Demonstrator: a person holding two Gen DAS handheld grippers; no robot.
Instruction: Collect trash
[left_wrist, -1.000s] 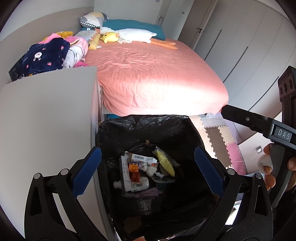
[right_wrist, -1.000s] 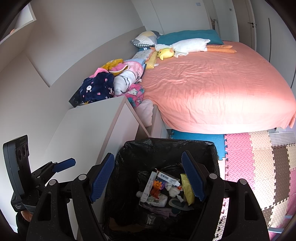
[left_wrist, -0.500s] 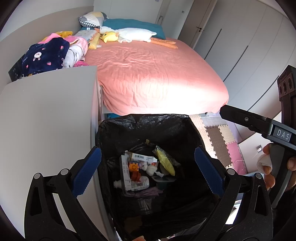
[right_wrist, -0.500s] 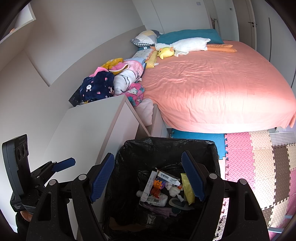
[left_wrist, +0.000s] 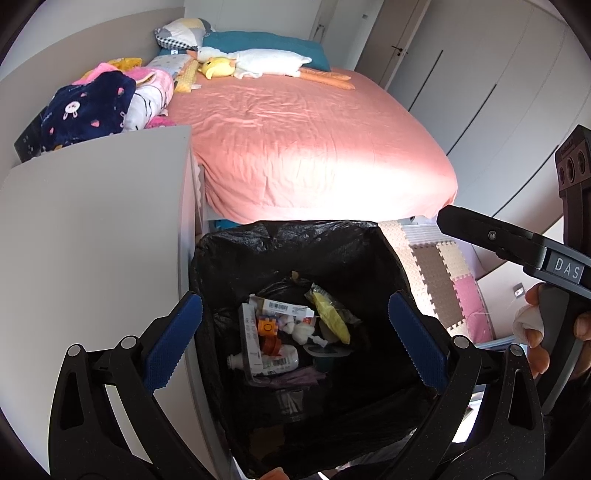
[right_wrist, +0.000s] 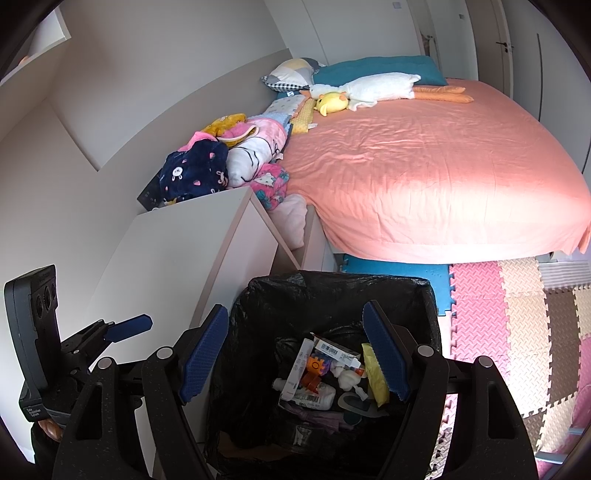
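A bin lined with a black bag (left_wrist: 280, 243) (right_wrist: 332, 291) stands on the floor between a grey cabinet and the bed. Inside lie pieces of trash (left_wrist: 284, 332) (right_wrist: 325, 373): a white bottle, small boxes with barcodes, a yellow wrapper, an orange item. My left gripper (left_wrist: 295, 343) is open and empty, held above the bin. My right gripper (right_wrist: 295, 354) is open and empty too, also above the bin. The right gripper shows at the right edge of the left wrist view (left_wrist: 517, 247). The left gripper shows at the left edge of the right wrist view (right_wrist: 122, 328).
A grey cabinet top (left_wrist: 92, 229) (right_wrist: 177, 243) is left of the bin. A bed with a salmon sheet (left_wrist: 295, 140) (right_wrist: 424, 166) lies beyond, with plush toys and piled clothes (right_wrist: 221, 162). Foam puzzle mats (right_wrist: 517, 314) cover the floor at right.
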